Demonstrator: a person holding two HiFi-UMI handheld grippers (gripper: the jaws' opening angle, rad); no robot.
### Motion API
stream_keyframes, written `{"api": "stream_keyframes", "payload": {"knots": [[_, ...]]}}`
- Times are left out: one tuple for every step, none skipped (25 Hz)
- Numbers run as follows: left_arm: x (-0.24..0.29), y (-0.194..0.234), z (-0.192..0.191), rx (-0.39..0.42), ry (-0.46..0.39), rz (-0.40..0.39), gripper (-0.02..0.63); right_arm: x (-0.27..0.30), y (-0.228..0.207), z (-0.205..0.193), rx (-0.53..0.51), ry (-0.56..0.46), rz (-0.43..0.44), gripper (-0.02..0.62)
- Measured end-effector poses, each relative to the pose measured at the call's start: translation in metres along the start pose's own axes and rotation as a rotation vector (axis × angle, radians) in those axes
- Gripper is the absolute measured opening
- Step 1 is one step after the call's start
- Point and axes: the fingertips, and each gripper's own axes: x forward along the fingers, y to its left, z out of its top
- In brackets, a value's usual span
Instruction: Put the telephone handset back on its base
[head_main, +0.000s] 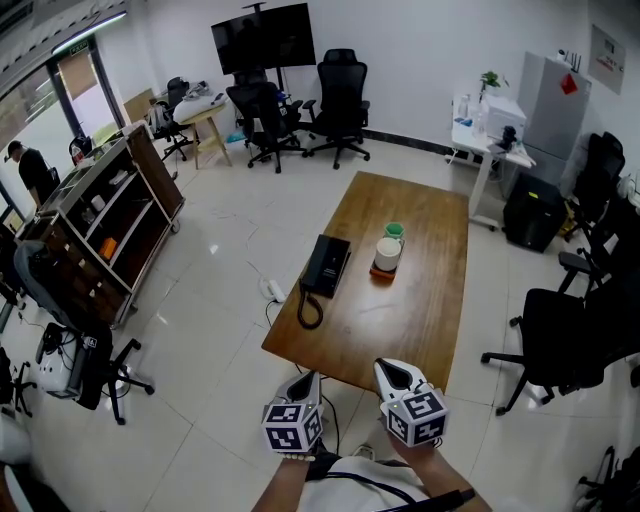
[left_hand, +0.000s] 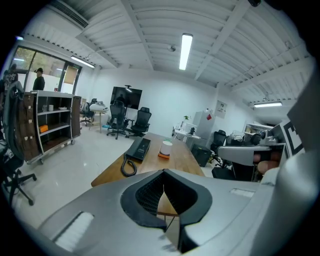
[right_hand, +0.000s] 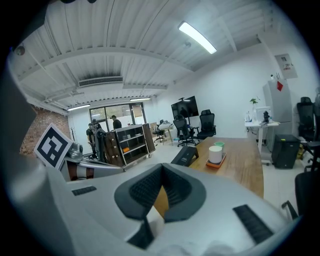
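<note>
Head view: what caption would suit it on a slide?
Left claw and right claw, both shut, held before a wooden table bearing a black telephone.

1. A brown wooden table (head_main: 420, 310) stands on a pale tiled floor (head_main: 200, 300).
2. On it a white canister (head_main: 387, 252) sits on an orange coaster (head_main: 381, 273), with a green cup (head_main: 395, 231) just behind.
3. A black screen (head_main: 264, 37) stands at the far wall, with black office chairs (head_main: 340, 100) near it.
4. A dark shelf unit (head_main: 110, 215) stands at the left.
5. A white desk (head_main: 480, 140) and a grey cabinet (head_main: 553, 100) stand at the right.
6. A black swivel chair (head_main: 560, 335) stands near the table's right side.
</note>
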Motion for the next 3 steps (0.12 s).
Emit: {"api": "stream_keyframes", "payload": {"knots": [[-0.0002, -0.0002, -0.0008, 0.000, 0.001, 0.000, 0.005, -0.0004, 0.0002, -0.0003, -0.002, 0.000, 0.000, 0.003], [-0.0004, -0.0005, -0.0016, 0.001, 0.002, -0.001, 0.005, -0.0008, 0.0003, -0.0009, -0.002, 0.000, -0.001, 0.003], [-0.0005, -0.0009, -0.0026, 0.001, 0.003, -0.001, 0.005, -0.0013, 0.0003, -0.0016, -0.003, 0.000, -0.001, 0.003]]}}
